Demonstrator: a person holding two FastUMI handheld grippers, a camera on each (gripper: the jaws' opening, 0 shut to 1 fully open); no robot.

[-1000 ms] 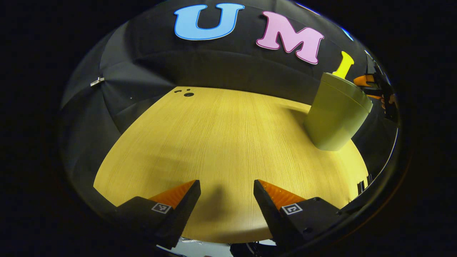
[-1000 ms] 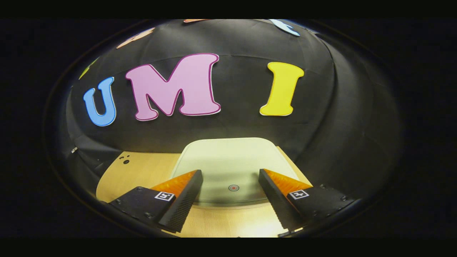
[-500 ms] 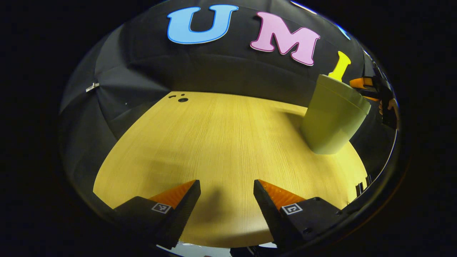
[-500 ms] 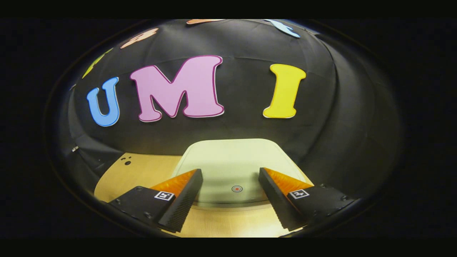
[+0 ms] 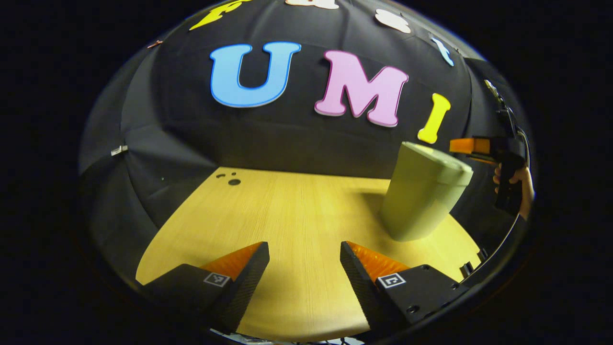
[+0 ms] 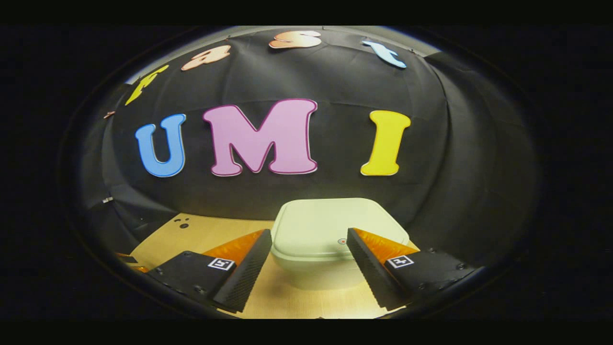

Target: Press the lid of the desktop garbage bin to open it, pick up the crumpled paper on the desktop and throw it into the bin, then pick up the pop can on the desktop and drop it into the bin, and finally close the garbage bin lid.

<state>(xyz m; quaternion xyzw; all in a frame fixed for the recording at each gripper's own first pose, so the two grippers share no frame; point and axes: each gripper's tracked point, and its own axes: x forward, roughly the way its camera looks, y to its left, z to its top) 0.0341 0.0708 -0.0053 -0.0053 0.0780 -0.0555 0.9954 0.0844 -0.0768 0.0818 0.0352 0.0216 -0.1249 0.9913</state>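
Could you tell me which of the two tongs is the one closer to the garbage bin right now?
The right tongs: the bin's closed lid sits just ahead of them, while the left tongs hang over bare desk, the bin off to their right.

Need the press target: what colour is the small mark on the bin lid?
Red dot on the pale green plastic lid, clearest in the right gripper view.

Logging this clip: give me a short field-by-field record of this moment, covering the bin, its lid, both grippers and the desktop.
bin: pale green desktop garbage bin, upright on the wooden desktop
lid: lid down, closed, with a small round mark near its front edge
left gripper: left gripper open, nothing between its fingers, over bare desktop, apart from the bin
right gripper: right gripper open, nothing held, facing the bin's front, not touching it
hand: a hand holds the right gripper beside the bin
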